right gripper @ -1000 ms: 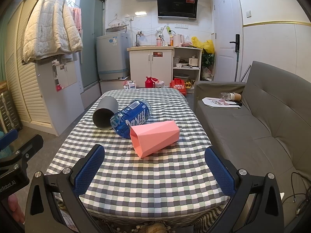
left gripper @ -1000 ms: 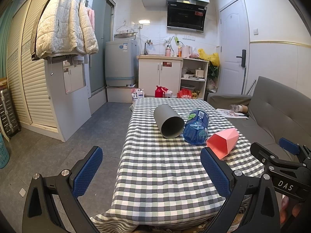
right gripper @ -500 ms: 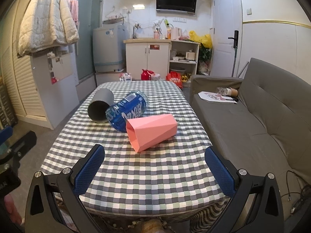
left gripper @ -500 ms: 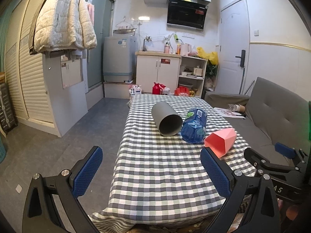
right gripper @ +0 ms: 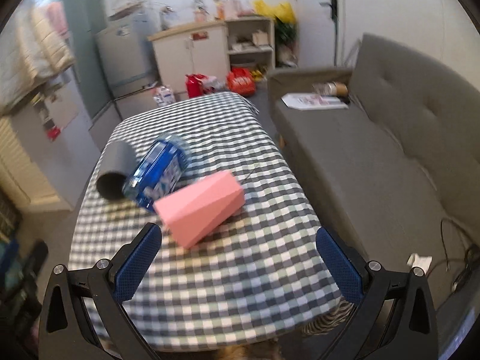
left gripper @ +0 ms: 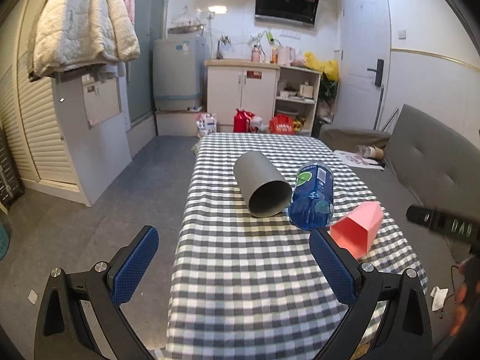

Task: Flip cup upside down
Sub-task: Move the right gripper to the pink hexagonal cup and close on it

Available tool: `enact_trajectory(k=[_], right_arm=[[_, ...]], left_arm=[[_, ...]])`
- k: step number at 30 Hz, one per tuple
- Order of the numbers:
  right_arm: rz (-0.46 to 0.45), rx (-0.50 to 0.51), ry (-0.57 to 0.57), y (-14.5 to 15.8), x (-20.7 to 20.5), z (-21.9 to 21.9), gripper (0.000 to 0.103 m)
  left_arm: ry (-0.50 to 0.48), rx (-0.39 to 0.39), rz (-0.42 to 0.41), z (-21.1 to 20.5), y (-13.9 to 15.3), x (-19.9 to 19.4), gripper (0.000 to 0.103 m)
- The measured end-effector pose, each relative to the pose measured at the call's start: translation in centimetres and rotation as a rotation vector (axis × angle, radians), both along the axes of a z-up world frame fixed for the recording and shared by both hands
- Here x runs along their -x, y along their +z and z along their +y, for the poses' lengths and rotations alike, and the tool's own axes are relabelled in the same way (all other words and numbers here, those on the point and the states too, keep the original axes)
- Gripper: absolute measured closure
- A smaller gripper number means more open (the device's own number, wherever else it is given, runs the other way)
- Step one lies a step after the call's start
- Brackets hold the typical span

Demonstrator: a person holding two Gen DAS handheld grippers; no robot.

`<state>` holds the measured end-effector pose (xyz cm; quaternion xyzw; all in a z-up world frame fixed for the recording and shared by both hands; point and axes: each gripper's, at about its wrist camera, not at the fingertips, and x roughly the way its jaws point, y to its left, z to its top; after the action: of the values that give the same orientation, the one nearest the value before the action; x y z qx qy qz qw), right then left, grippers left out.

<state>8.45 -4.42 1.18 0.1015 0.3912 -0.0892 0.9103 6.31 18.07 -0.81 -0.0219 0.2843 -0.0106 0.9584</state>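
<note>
Pink faceted cup lies on its side on the checked table, touching the blue bottle. Step in hand: approach. Right gripper and left gripper are both spread wide, empty. Next move likely requires closing across the cup's flat sides.

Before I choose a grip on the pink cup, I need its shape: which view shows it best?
The right wrist view: the pink cup lies on its side, whole and near, though slightly blurred. The left wrist view shows it sharper but smaller, its lower corner hidden behind a blue finger pad.
</note>
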Motion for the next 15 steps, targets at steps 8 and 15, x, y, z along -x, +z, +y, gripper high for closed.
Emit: enact_trajectory(k=[8,15], right_arm=[[0.085,-0.015,-0.075,-1.3,-5.3,-0.3,0.000],[0.143,-0.090,-0.084,-4.5,-8.3,0.9,0.001]], left_arm=[[0.004,-0.006,0.052,0.9,-0.9,-3.8,0.000],[0.015,0.040,0.125,2.3,-2.8,-5.7,0.000]])
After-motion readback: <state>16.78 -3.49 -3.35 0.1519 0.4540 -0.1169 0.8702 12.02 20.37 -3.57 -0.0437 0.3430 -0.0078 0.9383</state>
